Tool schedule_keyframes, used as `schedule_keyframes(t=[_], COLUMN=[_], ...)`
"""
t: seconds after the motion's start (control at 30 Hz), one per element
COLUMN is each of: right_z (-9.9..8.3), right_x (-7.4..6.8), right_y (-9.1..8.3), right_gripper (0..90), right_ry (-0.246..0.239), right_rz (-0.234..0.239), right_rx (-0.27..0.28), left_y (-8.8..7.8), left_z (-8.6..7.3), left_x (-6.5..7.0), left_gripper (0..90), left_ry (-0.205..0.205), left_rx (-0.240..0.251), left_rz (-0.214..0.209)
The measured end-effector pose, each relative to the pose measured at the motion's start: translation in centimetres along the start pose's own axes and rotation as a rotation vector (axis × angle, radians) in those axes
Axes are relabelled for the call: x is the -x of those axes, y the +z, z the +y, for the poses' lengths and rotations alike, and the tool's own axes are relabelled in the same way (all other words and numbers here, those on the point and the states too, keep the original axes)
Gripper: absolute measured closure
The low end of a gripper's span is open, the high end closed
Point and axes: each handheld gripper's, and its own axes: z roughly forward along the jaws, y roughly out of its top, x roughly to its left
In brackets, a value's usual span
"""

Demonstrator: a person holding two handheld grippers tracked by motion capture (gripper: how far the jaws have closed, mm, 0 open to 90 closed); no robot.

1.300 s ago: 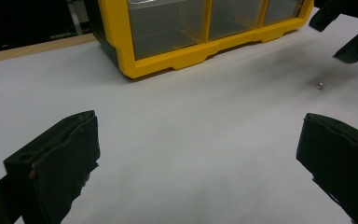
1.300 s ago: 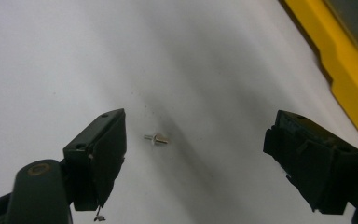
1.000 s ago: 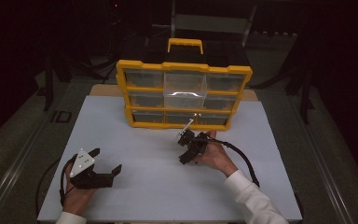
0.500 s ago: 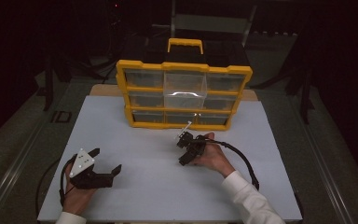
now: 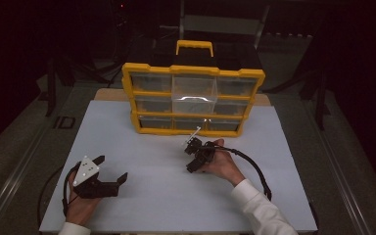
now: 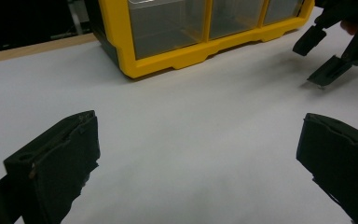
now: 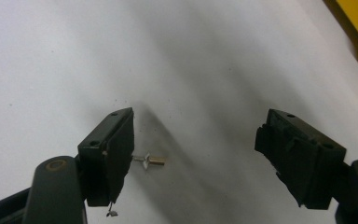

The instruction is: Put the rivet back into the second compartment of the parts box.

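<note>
Your right hand-held gripper [image 7: 193,154] hovers over the white table [image 5: 142,147] with its jaws wide; they have just been closing a little. The small brass screw [image 7: 150,161] lies flat between them, at 9 o'clock, just beside one jaw. Because it sits off-centre, that jaw may push it and it can roll away. The yellow drawer organizer [image 5: 193,100] stands at 12 o'clock. Your left hand-held gripper [image 6: 198,163] rests wide and empty.

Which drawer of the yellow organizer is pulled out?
The centre drawer in the top row of the yellow organizer: its clear front juts forward and hangs over the middle row, while the other drawers sit flush in the frame.
</note>
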Motion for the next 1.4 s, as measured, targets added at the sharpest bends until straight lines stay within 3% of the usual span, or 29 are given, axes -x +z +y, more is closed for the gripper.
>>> schedule_keyframes(t=[0.3,0.43,0.8,1.2,1.23,1.4], right_z=[-0.4,-0.7,-1.3,-1.7,-1.8,-1.9], right_x=[0.0,0.0,0.1,0.4,0.4,0.6], right_y=[0.5,0.4,0.0,-0.3,-0.4,-0.4], right_gripper=[26.2,30.1,39.3,53.2,58.8,66.6], right_ry=[-0.006,-0.022,-0.010,-0.007,-0.006,0.001], right_rz=[0.005,0.004,0.021,0.047,0.059,0.093], right_rx=[-0.019,-0.025,-0.039,-0.064,-0.065,-0.070], left_y=[0.0,0.0,0.1,0.1,0.1,0.2], left_z=[0.0,0.0,0.0,0.0,0.0,0.0], left_x=[0.0,0.0,0.1,0.1,0.1,0.1], left_gripper=[0.2,0.2,0.2,0.2,0.2,0.2], left_ry=[-0.002,-0.001,0.000,0.002,0.003,0.003], left_rx=[-0.001,-0.002,-0.005,-0.008,-0.009,-0.009], left_rz=[0.000,0.000,-0.001,-0.002,-0.003,-0.004])
